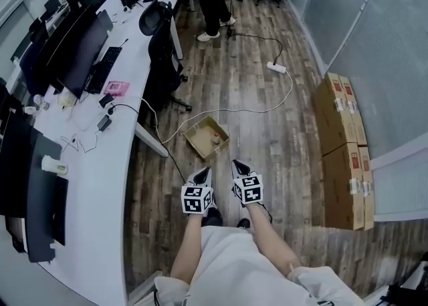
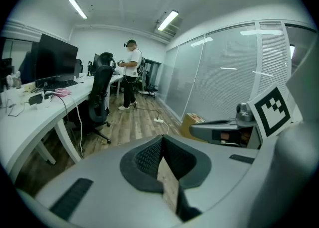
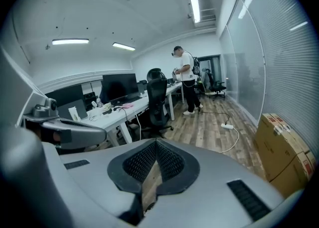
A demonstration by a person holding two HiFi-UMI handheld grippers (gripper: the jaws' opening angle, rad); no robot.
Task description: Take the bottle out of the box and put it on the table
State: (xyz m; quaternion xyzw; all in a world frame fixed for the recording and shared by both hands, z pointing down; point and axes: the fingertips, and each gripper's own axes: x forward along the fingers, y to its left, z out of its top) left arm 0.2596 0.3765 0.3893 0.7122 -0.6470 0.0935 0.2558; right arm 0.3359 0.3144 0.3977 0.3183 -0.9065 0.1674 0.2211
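Cardboard box [image 1: 202,133] on the floor ahead holds the bottle [image 1: 215,141]; nothing lifted yet. Left gripper [image 1: 205,172] and right gripper [image 1: 236,164] hover near, jaws closed, empty.

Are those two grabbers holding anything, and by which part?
Nothing. The left gripper and right gripper both have their jaws together, empty; the bottle sits in the box.

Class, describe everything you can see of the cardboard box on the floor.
The box is small, brown cardboard, open-topped and shallow, lying flat on the wood floor, turned diagonally. It sits beside the white desk's leg. A small bottle sits inside, near its right wall. A white cable passes its far corner.
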